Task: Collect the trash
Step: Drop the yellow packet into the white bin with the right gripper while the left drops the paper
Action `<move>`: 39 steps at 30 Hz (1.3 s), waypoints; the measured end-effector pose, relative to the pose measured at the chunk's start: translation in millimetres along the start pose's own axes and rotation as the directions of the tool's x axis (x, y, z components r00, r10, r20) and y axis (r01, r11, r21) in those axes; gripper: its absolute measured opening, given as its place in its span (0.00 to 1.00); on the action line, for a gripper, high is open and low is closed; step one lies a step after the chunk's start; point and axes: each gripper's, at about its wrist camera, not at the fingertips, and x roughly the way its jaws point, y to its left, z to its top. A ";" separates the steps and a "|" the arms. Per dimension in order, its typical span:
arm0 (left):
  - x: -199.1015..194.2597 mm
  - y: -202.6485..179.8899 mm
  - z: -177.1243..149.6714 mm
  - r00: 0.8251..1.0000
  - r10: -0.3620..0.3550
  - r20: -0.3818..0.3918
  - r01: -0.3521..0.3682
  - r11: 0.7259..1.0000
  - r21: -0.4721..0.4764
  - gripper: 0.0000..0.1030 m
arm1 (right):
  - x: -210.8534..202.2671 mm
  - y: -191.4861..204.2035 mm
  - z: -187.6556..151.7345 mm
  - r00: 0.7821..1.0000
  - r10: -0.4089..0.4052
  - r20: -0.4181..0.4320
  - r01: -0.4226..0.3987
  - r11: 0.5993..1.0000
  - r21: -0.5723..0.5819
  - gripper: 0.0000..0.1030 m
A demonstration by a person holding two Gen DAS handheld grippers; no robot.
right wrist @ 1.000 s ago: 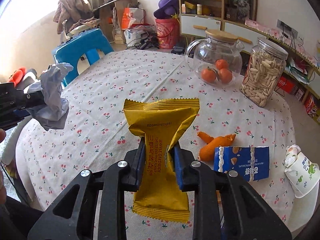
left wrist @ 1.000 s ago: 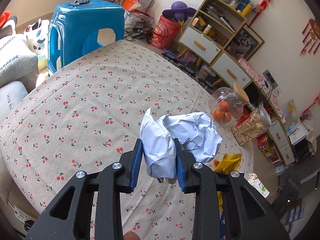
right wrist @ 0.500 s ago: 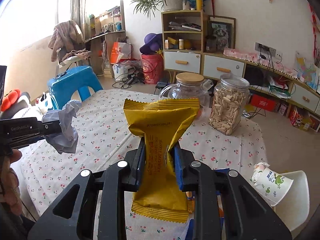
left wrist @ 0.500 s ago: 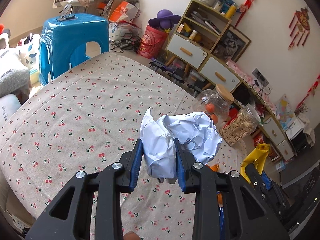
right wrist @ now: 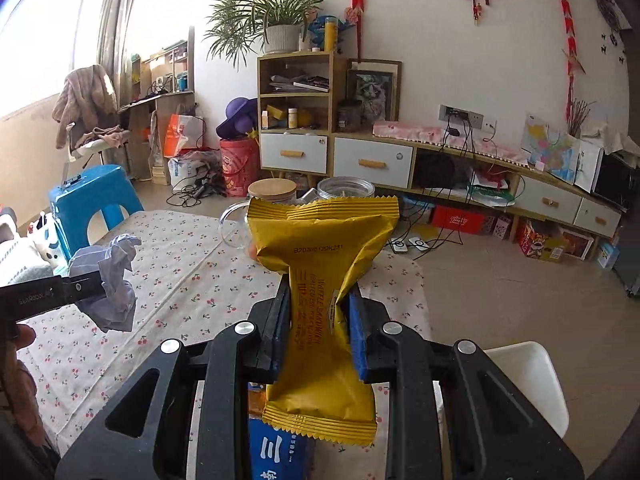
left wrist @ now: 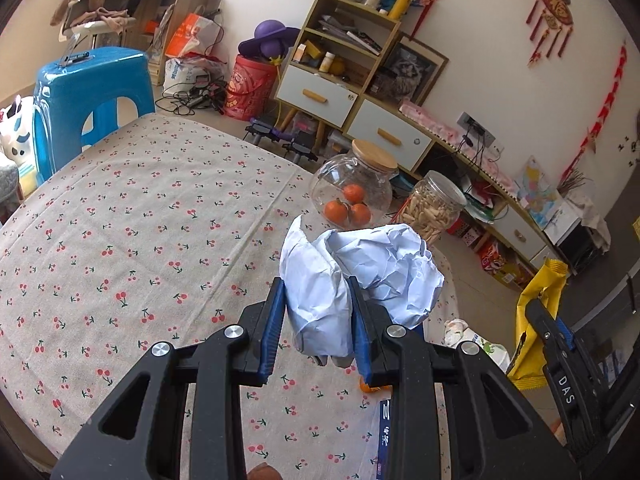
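My left gripper (left wrist: 318, 312) is shut on a crumpled white paper ball (left wrist: 360, 276) and holds it above the cherry-print tablecloth (left wrist: 140, 220). My right gripper (right wrist: 318, 316) is shut on a yellow snack wrapper (right wrist: 320, 280), held upright above the table's right end. The wrapper also shows at the right of the left wrist view (left wrist: 536, 300), and the paper ball at the left of the right wrist view (right wrist: 114, 280). A blue carton (right wrist: 276, 452) lies under the right gripper. An orange peel (left wrist: 370, 388) and a paper cup (left wrist: 476, 344) lie near the table edge.
A glass jar with oranges (left wrist: 352, 196) and a jar of seeds (left wrist: 432, 204) stand at the table's far edge. A blue stool (left wrist: 88, 92) stands at the left. A white seat (right wrist: 528, 380) is beside the table. Cabinets (right wrist: 372, 160) line the wall.
Both grippers have risen and tilted up from the table while keeping their loads. The right gripper now looks across the room, and the wrapper has come into the left wrist view.
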 end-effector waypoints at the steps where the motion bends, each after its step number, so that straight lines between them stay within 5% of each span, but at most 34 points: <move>1: 2.0 -5.7 -2.0 1.000 -0.007 -0.002 0.007 1.000 0.010 0.30 | -2.3 -7.9 -0.4 1.000 -0.014 0.001 0.014 1.000 0.010 0.24; 9: 19.0 -59.3 -23.9 0.998 -0.052 -0.038 0.055 0.994 0.097 0.30 | -10.5 -88.5 -12.9 0.987 -0.157 -0.041 0.161 0.981 0.110 0.24; 16: 31.4 -111.9 -53.0 0.989 -0.100 -0.105 0.118 0.977 0.175 0.30 | 6.9 -164.3 -31.0 0.949 -0.277 -0.149 0.303 0.932 0.199 0.26; 24: 53.6 -182.1 -81.6 0.969 -0.164 -0.186 0.203 0.955 0.217 0.30 | 2.3 -220.6 -55.2 0.895 -0.378 -0.237 0.436 0.856 0.279 0.87; 34: 82.4 -265.6 -114.9 0.934 -0.204 -0.293 0.278 0.930 0.240 0.30 | -41.2 -261.4 -63.5 0.852 -0.485 -0.197 0.523 0.790 0.319 0.93; 39: 100.7 -291.2 -138.0 0.916 -0.193 -0.353 0.290 0.924 0.248 0.30 | -52.7 -271.8 -69.7 0.850 -0.483 -0.210 0.527 0.781 0.335 0.93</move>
